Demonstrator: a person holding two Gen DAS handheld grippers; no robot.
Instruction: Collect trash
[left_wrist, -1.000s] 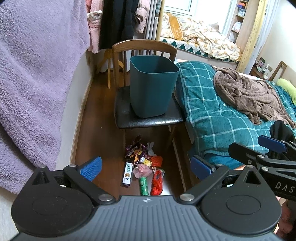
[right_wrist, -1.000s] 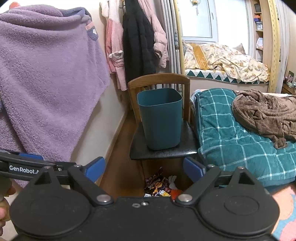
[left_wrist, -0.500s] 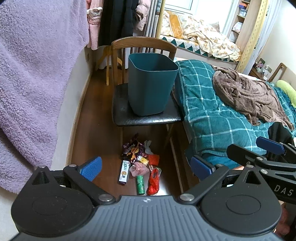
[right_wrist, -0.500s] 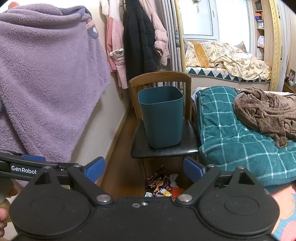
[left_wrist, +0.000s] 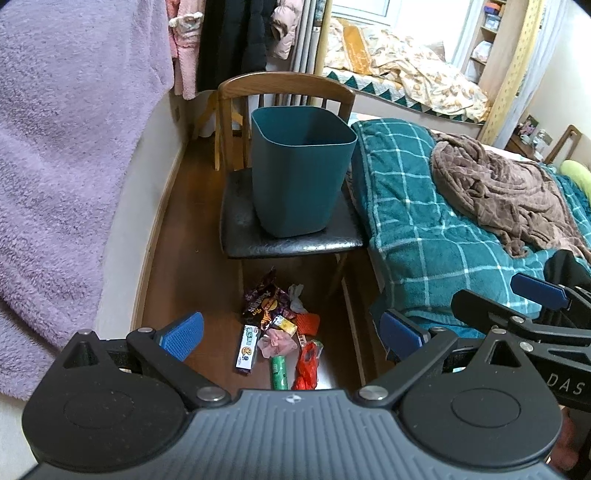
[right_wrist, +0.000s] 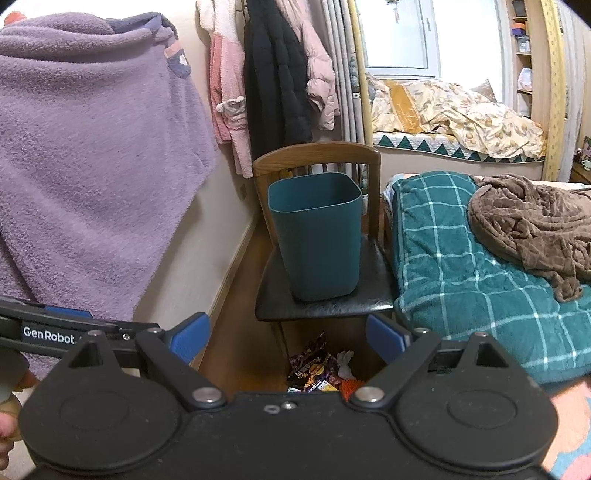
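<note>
A teal bin (left_wrist: 301, 173) (right_wrist: 317, 236) stands upright on the black seat of a wooden chair (left_wrist: 236, 229) (right_wrist: 373, 295). On the floor in front of the chair lies a pile of trash (left_wrist: 280, 328) (right_wrist: 317, 373): a purple snack bag, a white box, a pink wad, a green roll and a red wrapper. My left gripper (left_wrist: 291, 332) hangs open above the pile with nothing between its blue pads. To its right is my right gripper (left_wrist: 535, 291) (right_wrist: 288, 338), open and empty too, higher and further back from the pile.
A bed with a teal checked blanket (left_wrist: 436, 221) and a brown throw (left_wrist: 506, 192) borders the chair on the right. A purple fleece (left_wrist: 62, 147) hangs on the left wall, and coats (right_wrist: 284, 74) hang behind the chair. A strip of brown floor (left_wrist: 192, 236) runs along the wall.
Both views have drifted back and slightly down; the chair and bin sit a little farther off and more of the trash pile shows. Both grippers stay open.
</note>
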